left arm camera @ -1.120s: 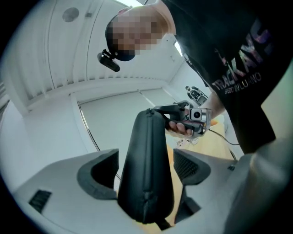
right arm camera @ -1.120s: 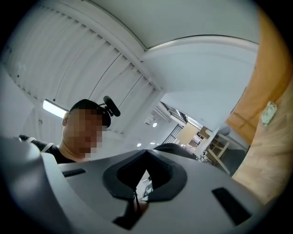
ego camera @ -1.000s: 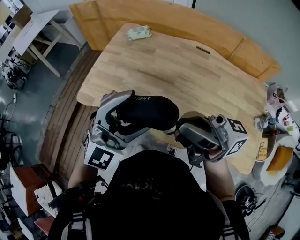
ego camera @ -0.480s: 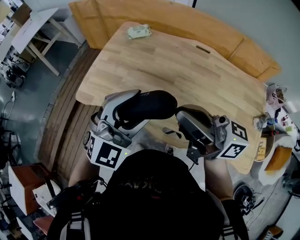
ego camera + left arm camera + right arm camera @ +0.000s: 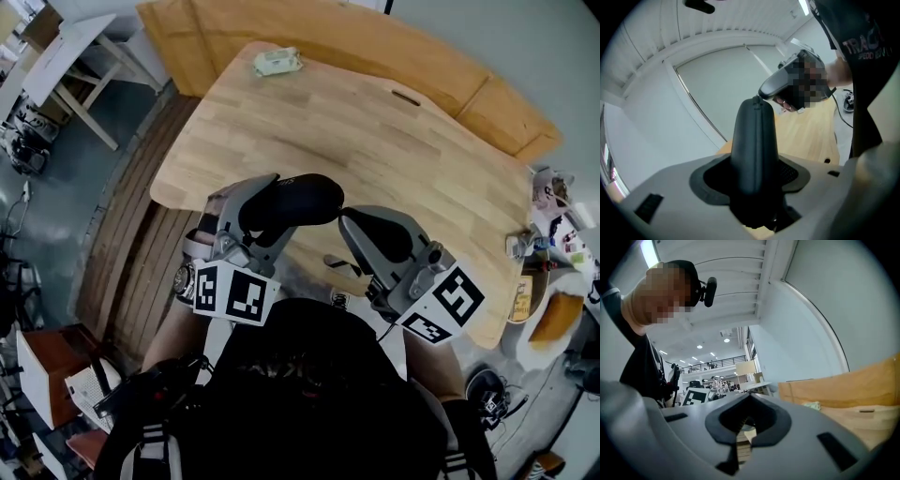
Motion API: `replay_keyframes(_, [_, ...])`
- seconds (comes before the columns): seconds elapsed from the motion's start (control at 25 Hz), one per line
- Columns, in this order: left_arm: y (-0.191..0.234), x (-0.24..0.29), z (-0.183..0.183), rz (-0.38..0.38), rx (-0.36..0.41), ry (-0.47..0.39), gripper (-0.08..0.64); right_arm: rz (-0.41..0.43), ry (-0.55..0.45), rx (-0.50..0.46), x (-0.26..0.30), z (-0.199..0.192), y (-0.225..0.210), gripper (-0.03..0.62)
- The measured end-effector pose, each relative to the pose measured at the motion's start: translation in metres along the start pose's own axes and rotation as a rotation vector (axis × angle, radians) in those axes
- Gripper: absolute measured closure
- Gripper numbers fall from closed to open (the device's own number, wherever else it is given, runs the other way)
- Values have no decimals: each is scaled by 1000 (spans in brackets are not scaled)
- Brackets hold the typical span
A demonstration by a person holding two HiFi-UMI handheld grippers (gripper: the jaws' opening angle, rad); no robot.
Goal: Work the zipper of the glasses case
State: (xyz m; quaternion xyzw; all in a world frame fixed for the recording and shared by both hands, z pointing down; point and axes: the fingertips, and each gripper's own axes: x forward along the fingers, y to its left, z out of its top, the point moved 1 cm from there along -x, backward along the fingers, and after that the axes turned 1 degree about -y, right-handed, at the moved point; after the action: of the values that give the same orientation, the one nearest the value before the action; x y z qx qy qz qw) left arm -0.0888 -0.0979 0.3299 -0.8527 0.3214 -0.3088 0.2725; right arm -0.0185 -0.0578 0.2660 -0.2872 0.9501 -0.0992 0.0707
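Jaws of our left gripper [image 5: 261, 214] just clamped the glasses case [image 5: 292, 199]; our right gripper [image 5: 349, 217] sits pinched together at its end.

A pale wooden bench [image 5: 394, 141] stands before a white wall [image 5: 825, 310], with grey floor [image 5: 56, 234] to its left. A white table [image 5: 66, 56] stands beyond the bench's left end, and a strip light [image 5: 648, 251] glows overhead.

Closed jaws of left gripper [image 5: 275, 211] in on glasses case [image 5: 292, 201] (pinched between pads now); rolled right gripper [image 5: 349, 221], swung marker cube [image 5: 441, 305] toward camera.
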Motion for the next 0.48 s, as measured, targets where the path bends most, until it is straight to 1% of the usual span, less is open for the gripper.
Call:
replay_keyframes(0.12, [-2,3,-6,-3,7,37,288,-55,55,-140,3,-6,2,575])
replay_keyframes(0.16, [-3,4,-7,-5,4,43,288,-70,69,-173,4,-7,2,575])
replay_keyframes(0.24, [-5,5,-9,-5,-7,54,288,-75,81,-191,4,-9,2,575])
replay_keyframes(0.32, [-6,8,-11,-7,-16,72,288,-69,70,-200,5,-6,6,575])
replay_keyframes(0.36, [-6,10,-11,-7,-16,83,288,-74,48,-219,8,-2,8,575])
replay_keyframes(0.44, [-6,12,-13,-6,-13,101,288,-116,0,-286,15,8,13,575])
replay_keyframes(0.48, [-6,12,-15,-5,-12,108,288,-145,-3,-318,16,9,13,575])
